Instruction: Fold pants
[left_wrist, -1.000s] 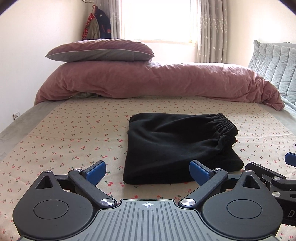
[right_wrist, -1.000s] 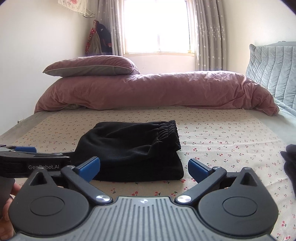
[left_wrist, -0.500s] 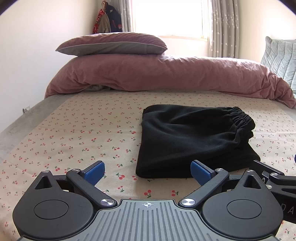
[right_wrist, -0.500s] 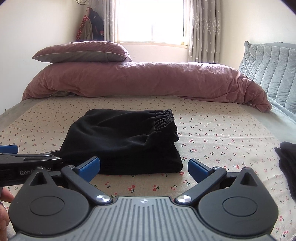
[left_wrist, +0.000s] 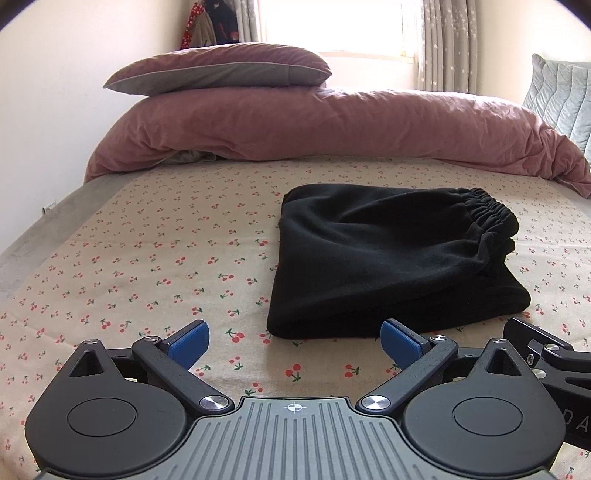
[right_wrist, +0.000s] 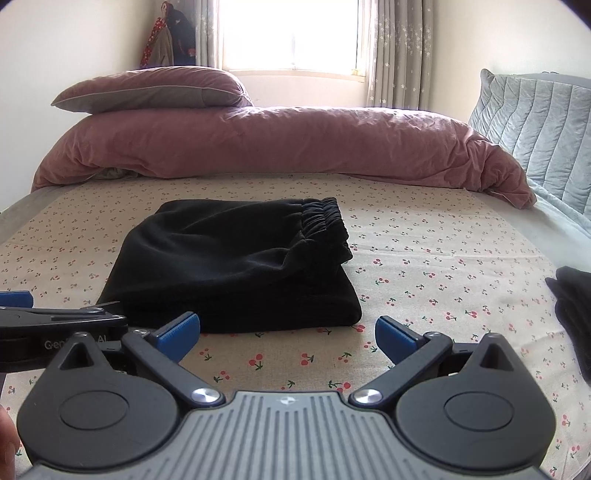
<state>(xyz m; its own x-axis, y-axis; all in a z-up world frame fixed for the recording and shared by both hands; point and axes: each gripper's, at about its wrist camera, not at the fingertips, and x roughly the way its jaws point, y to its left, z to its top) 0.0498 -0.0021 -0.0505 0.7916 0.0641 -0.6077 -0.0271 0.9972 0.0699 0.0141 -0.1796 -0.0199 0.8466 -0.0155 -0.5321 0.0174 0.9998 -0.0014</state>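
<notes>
Now, in the left wrist view, the left gripper (left_wrist: 293, 341) is wide open and empty, and the folded black pants (left_wrist: 391, 258) have drifted right of middle. In the right wrist view, the right gripper (right_wrist: 287, 338) is empty too, pants sitting left. Folding looks finished.

One folded pants (left_wrist: 391, 258), one pillow (left_wrist: 221, 70), perhaps another dark garment (right_wrist: 576, 314).
</notes>
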